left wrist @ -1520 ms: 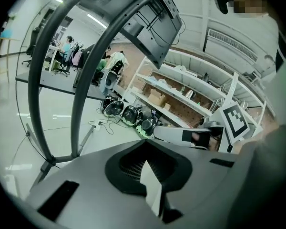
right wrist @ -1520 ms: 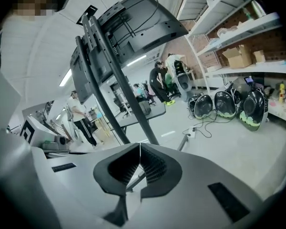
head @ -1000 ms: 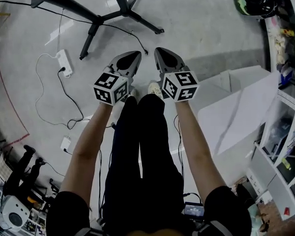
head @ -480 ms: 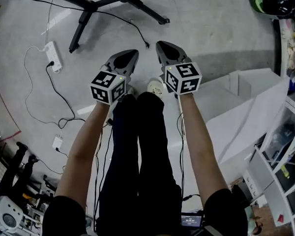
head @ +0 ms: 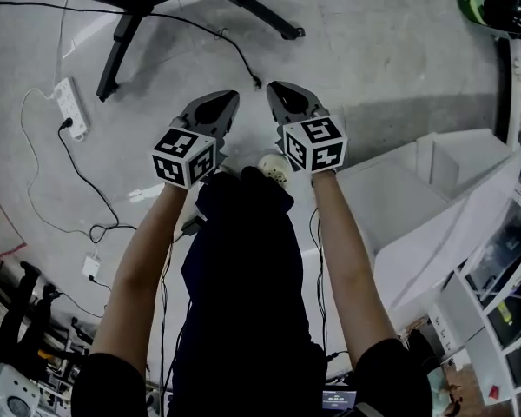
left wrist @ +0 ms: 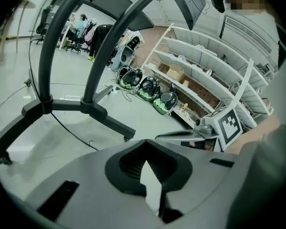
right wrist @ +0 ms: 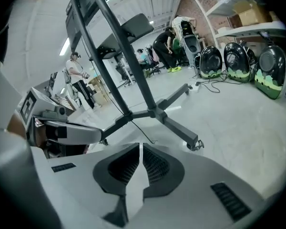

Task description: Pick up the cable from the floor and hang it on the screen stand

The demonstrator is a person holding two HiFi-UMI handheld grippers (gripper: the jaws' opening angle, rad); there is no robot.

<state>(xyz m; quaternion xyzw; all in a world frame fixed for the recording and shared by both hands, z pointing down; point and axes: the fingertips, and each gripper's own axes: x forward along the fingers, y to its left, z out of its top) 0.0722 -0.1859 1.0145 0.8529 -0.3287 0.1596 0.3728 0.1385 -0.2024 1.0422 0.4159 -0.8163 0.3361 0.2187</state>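
Note:
A thin black cable [head: 210,35] lies on the grey floor. It runs from the black screen stand's legged base [head: 119,42] to a loose end [head: 257,83]. My left gripper [head: 232,96] and right gripper [head: 272,87] hover side by side just short of that end, both shut and empty. In the left gripper view the cable [left wrist: 70,132] trails from the stand base [left wrist: 88,107] ahead of the shut left gripper [left wrist: 144,147]. The right gripper view shows the cable [right wrist: 141,131] below the stand's hub [right wrist: 152,113], beyond the shut right gripper [right wrist: 140,149].
A white power strip [head: 69,107] with white and black leads lies at the left. A white cardboard box [head: 434,198] and shelving [head: 504,268] stand at the right. My dark-clad legs and a pale shoe [head: 274,168] are under the grippers. Helmets [right wrist: 238,61] line the far wall.
Both grippers have sunk toward the floor, still shut and side by side. The legs have bent, and the stand base and power strip have slid up and left in the head view.

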